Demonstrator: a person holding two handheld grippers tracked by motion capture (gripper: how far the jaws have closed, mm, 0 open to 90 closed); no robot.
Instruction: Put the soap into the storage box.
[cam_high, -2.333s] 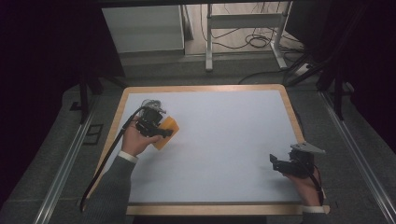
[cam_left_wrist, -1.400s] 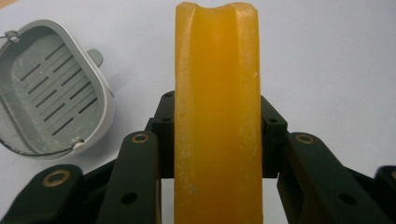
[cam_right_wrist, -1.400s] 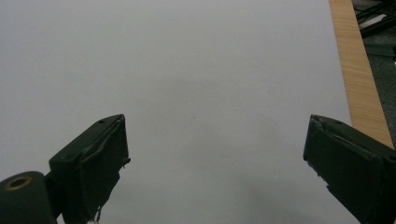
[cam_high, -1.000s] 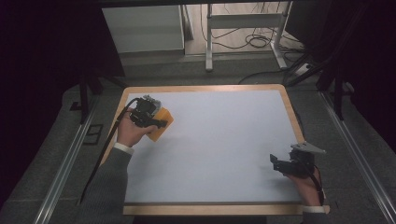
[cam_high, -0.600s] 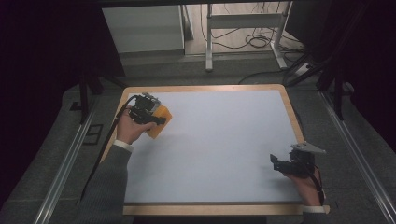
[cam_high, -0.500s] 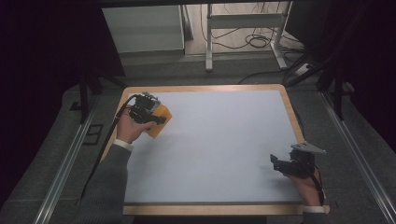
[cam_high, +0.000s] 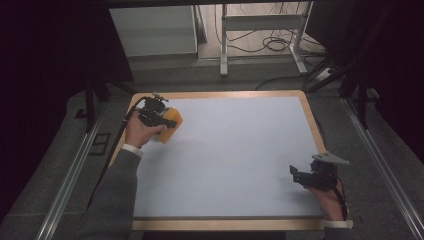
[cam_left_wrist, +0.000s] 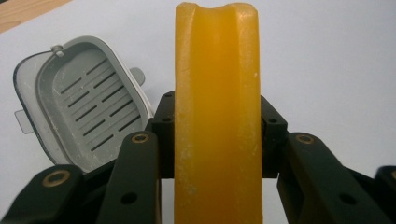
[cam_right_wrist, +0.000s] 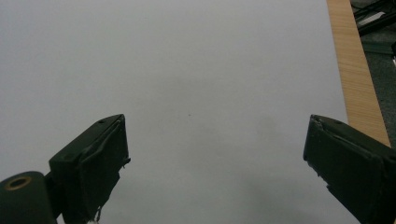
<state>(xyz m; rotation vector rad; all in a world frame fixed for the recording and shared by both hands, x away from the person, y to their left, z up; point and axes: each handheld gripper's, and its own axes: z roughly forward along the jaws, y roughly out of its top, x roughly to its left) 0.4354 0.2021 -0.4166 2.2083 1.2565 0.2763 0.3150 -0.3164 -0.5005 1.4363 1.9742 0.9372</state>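
An orange bar of soap (cam_left_wrist: 217, 116) stands on edge between the jaws of my left gripper (cam_left_wrist: 217, 140), which is shut on its two flat sides. In the high view the left gripper (cam_high: 161, 119) holds the soap (cam_high: 171, 123) over the table's far left corner. A grey soap dish (cam_left_wrist: 84, 107) with slots in its floor lies on the white surface just left of and beyond the soap. My right gripper (cam_high: 301, 176) rests at the near right, and its jaws (cam_right_wrist: 215, 154) stand wide open with only bare table between them.
The white table top (cam_high: 235, 150) has a wooden rim (cam_high: 310, 125). A metal rail (cam_high: 70, 175) runs along the left side. Cables and a desk frame (cam_high: 260, 30) lie on the floor beyond the far edge.
The left hand has carried the soap a little to the left and toward the far corner. The right gripper has stayed where it was.
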